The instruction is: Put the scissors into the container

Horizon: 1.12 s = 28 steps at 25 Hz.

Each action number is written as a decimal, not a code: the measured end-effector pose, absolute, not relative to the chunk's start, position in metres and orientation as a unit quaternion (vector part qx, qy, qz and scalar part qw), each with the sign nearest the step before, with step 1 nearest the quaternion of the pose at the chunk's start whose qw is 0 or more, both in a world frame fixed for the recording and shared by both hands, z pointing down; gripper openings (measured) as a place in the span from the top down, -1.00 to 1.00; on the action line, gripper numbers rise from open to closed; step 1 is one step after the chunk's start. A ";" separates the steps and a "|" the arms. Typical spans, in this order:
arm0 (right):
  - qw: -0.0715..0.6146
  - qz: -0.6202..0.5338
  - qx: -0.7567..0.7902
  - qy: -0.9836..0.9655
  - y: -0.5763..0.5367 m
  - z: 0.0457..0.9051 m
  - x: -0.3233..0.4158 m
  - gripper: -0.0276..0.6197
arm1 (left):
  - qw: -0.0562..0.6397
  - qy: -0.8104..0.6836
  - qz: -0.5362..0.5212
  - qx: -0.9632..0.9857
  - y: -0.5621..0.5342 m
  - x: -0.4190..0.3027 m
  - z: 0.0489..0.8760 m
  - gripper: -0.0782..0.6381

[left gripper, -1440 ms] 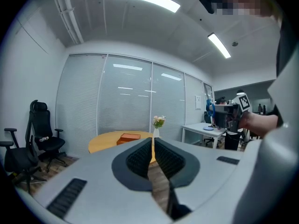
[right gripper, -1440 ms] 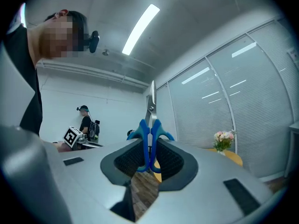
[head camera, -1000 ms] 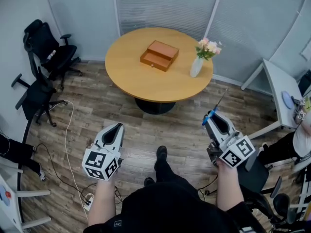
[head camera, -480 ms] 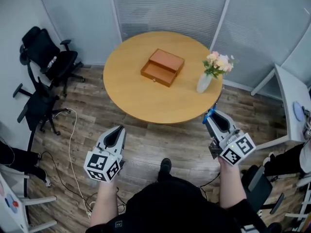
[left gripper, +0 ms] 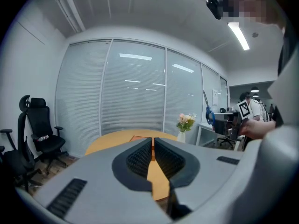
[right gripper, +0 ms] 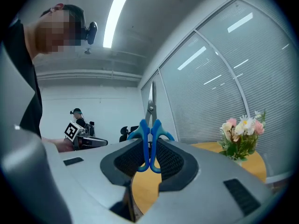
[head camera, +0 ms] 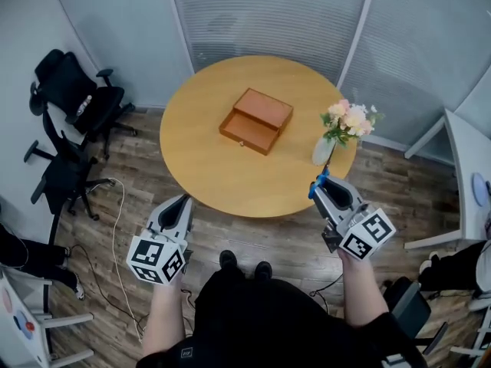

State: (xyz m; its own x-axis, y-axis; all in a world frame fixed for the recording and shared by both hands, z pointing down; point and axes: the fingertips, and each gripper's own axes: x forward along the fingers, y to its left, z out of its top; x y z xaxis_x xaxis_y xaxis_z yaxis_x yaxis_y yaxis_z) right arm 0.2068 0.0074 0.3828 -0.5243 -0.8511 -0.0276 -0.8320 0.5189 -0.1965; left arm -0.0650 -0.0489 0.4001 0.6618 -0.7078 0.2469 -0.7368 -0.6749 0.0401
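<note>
Snugly around scissors [right gripper: 150, 125]: right hand-held gripper [right gripper: 149, 148]

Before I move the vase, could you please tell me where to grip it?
I'd take the vase round its white body, below the flowers, coming in level from the near side: it stands upright and the blooms cover its top.

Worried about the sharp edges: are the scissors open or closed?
Closed. In the right gripper view the scissors have their blue handles squeezed together between the fingers, blades rising as one narrow strip.
</note>
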 end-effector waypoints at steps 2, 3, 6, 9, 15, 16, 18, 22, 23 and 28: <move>0.056 -0.086 -0.482 0.870 -0.002 0.388 0.203 0.61 | 0.073 -0.397 0.103 0.909 -0.063 -0.065 0.404 0.71; 0.054 -0.088 -0.481 0.871 -0.008 0.391 0.201 0.61 | 0.076 -0.397 0.101 0.909 -0.070 -0.064 0.406 0.71; 0.044 -0.091 -0.483 0.870 -0.027 0.396 0.197 0.61 | 0.084 -0.391 0.093 0.912 -0.094 -0.063 0.414 0.71; 0.036 -0.089 -0.494 0.864 -0.052 0.398 0.196 0.61 | 0.088 -0.381 0.086 0.916 -0.128 -0.061 0.421 0.71; 0.023 -0.094 -0.517 0.850 -0.124 0.401 0.189 0.61 | 0.086 -0.348 0.072 0.931 -0.214 -0.052 0.415 0.71; 0.020 -0.093 -0.521 0.848 -0.138 0.401 0.187 0.61 | 0.084 -0.340 0.070 0.934 -0.229 -0.050 0.412 0.71; 0.018 -0.093 -0.528 0.844 -0.168 0.401 0.184 0.61 | 0.083 -0.326 0.067 0.939 -0.257 -0.047 0.409 0.71; 0.019 -0.102 -0.545 0.832 -0.221 0.406 0.181 0.61 | 0.084 -0.304 0.069 0.946 -0.304 -0.048 0.411 0.71; 0.016 -0.104 -0.550 0.828 -0.233 0.409 0.182 0.61 | 0.086 -0.300 0.069 0.947 -0.314 -0.048 0.412 0.71; -0.007 -0.116 -0.565 0.817 -0.287 0.426 0.183 0.61 | 0.097 -0.279 0.080 0.952 -0.354 -0.050 0.428 0.71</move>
